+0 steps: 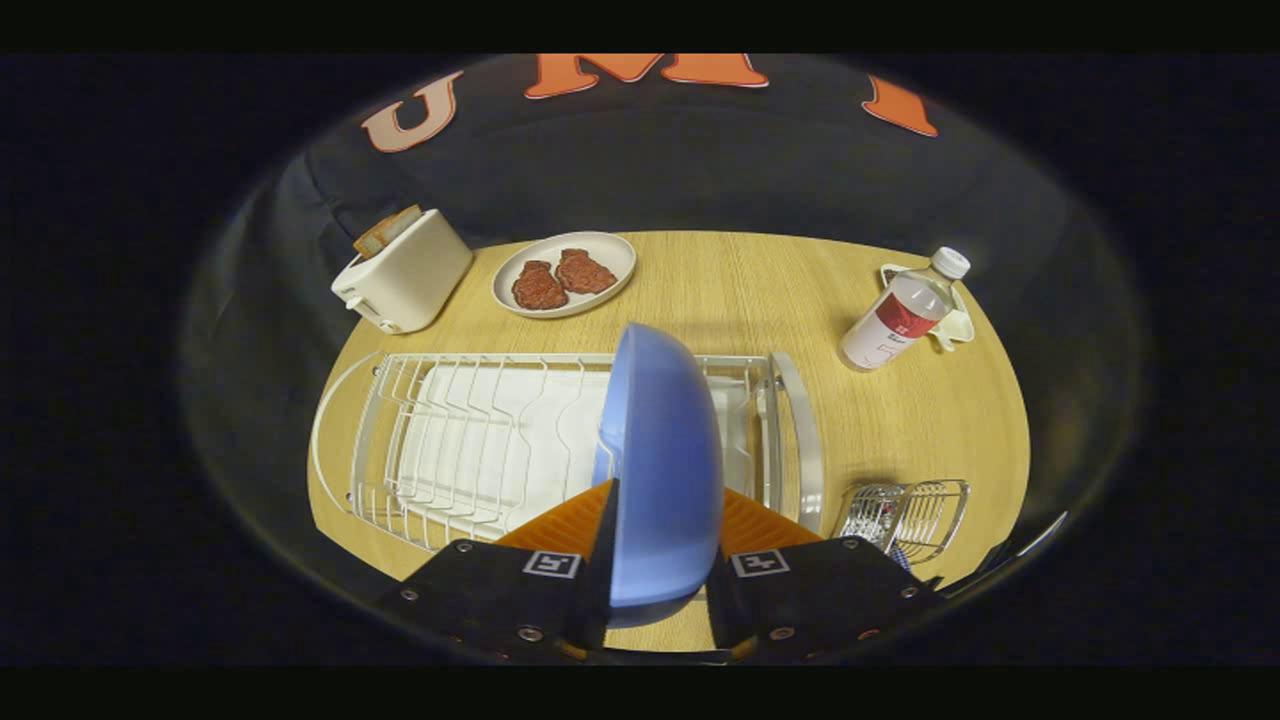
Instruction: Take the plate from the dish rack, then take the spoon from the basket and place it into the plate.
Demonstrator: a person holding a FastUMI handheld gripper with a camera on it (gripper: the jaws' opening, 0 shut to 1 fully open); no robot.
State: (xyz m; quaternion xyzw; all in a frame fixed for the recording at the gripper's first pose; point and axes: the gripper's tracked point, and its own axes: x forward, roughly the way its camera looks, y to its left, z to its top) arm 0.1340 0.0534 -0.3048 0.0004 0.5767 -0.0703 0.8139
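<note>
Risk of the blue plate [660, 470] slipping or twisting out of the grip, judged from how it is held: on edge, upright, pinched by the rim alone, with most of its bulk standing free ahead of the tool [662, 585]. Could also catch on the wires of the dish rack [470, 440], lying just ahead of the tool and to its left, behind and beneath the plate; cannot tell whether the plate's lower edge has cleared the slots. A tilt during the carry could swing the domed face into the rack's end handle just to the right. Risk too in the set-down: an edge-held plate laid carelessly on the table [760, 290] may rock or clatter. Tool closed down to the plate's thickness, both fingers pressing on it, one on each face, rim seated deep between them. Wire basket [905, 512] close by on the right of the tool, something metallic inside, probably the spoon, too small to confirm. Farther beyond the rack: toaster [405, 270] to the left, a white plate with two brown pieces [565, 273], a bottle [900, 312] off to the right.
</note>
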